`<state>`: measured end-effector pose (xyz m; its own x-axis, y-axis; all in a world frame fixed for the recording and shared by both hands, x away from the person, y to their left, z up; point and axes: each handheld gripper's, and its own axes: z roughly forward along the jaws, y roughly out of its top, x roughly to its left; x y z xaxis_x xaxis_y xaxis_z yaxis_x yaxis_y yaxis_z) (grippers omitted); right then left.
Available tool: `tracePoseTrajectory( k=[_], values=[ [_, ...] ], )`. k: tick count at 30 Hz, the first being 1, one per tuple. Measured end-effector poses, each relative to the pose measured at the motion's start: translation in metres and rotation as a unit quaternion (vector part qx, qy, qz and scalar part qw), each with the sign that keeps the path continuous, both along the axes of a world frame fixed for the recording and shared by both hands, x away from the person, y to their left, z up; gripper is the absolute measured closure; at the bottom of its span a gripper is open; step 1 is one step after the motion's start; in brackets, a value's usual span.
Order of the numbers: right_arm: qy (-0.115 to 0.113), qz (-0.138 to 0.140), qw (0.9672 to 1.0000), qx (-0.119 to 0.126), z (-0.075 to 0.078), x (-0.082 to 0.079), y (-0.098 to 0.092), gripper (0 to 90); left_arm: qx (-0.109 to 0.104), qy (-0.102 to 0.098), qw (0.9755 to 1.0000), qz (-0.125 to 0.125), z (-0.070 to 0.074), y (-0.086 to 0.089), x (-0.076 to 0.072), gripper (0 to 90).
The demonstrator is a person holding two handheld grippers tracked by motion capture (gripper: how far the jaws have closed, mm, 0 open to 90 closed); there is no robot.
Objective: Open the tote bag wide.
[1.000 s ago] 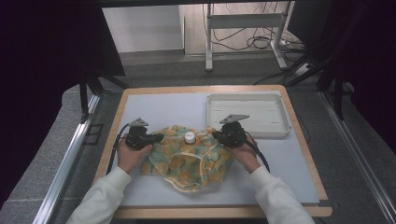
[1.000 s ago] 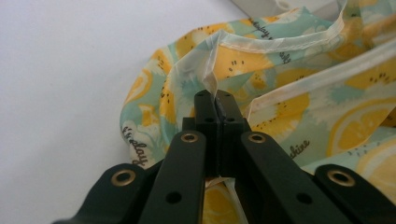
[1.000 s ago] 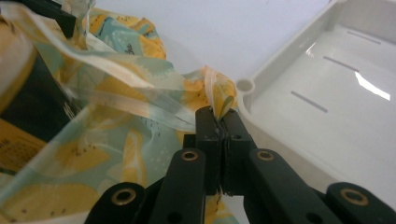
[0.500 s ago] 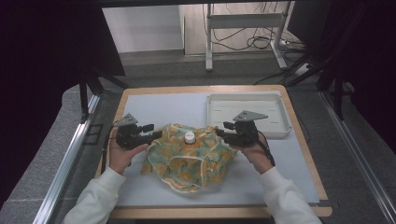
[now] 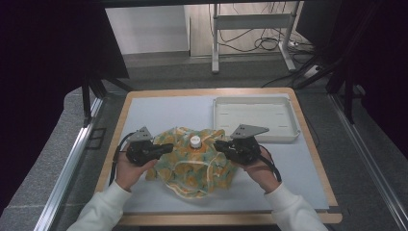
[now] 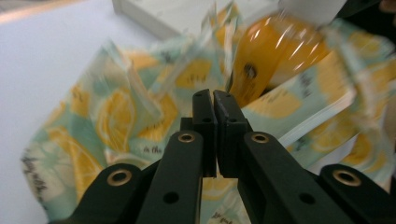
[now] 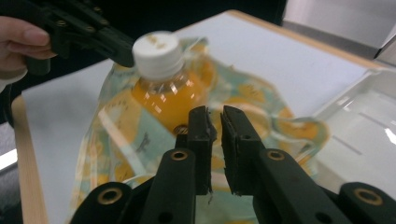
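A clear plastic bag (image 5: 192,169) printed with lemons lies on the white mat, and a bottle of orange drink (image 7: 169,99) with a white cap (image 5: 195,142) stands in it. At the bag's left rim my left gripper (image 5: 169,147) has just closed again; in the left gripper view its jaws (image 6: 214,95) are pressed together on the film, with the bottle (image 6: 273,49) just beyond. My right gripper (image 5: 218,143) has been closing at the bag's right rim. In the right gripper view its jaws (image 7: 214,112) stand a sliver apart with film between them.
A shallow white tray (image 5: 289,136) sits at the back right of the mat, close behind my right gripper. The wooden board (image 5: 308,144) frames the mat. Dark frame posts and cables stand on the floor beyond the table.
Both grippers let go and swung outward from the bag, then came back in higher up and shut at its rim on either side of the bottle. The bag's top now stands higher.
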<state>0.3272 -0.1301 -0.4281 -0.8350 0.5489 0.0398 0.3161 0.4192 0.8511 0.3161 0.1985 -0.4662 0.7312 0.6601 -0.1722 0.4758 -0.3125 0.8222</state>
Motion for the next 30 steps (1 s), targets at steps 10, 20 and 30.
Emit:
tracePoseTrajectory(
  k=[10, 20, 30],
  values=[
    [0.048, 0.000, 0.9972, -0.058, -0.042, -0.001, 0.005, 87.1, 0.033, 0.053, 0.9980, 0.003, -0.038, -0.005, 0.009, 89.9],
    [0.066, -0.007, 0.9949, -0.076, -0.071, -0.014, -0.003, 88.4, 0.063, 0.081, 0.9947, -0.008, -0.060, -0.010, 0.005, 90.0],
    [0.090, -0.013, 0.9919, -0.089, -0.091, -0.014, -0.008, 88.8, 0.066, 0.099, 0.9928, -0.011, -0.068, -0.010, 0.005, 89.6]
  ],
)
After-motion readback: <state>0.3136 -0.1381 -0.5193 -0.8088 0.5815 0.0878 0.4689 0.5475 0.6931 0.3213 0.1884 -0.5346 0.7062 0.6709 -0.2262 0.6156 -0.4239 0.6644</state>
